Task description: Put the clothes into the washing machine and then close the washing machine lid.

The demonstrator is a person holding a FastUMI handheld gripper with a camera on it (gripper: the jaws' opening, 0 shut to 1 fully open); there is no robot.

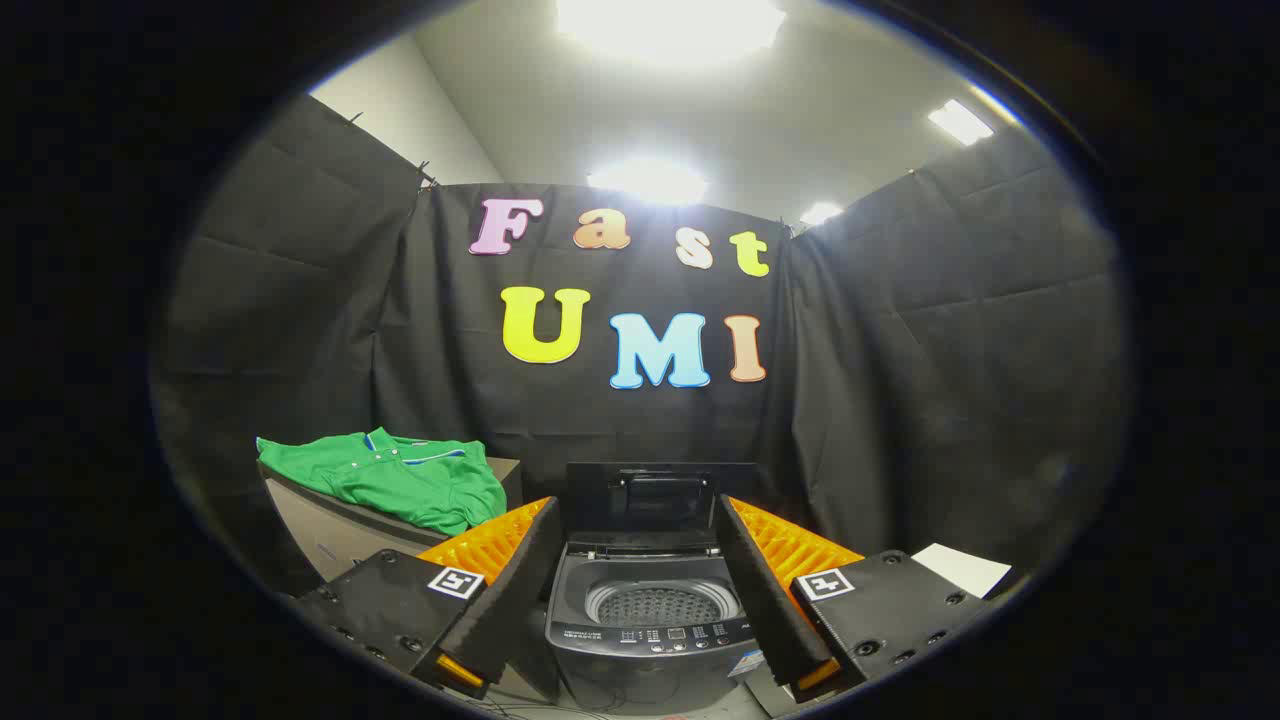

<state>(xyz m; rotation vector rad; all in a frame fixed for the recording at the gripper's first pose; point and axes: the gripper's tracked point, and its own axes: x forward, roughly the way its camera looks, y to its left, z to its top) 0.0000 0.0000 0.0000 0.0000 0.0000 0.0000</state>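
Gripper [640,600] low in the frame, jaws spread wide, holding nothing, fingers [500,590] flanking open air. Washing machine [650,610] lower centre, seen between the fingers and just beyond them, lid [655,500] raised upright at the back, drum mouth [660,603] round and unobstructed. Green shirt [395,478] left of centre, lying crumpled on a grey-brown box [330,535] beside the machine, one fold hanging over the box's near edge. White sheet [965,568] at lower right. Black cloth wall [950,400] close behind, enclosing both sides.
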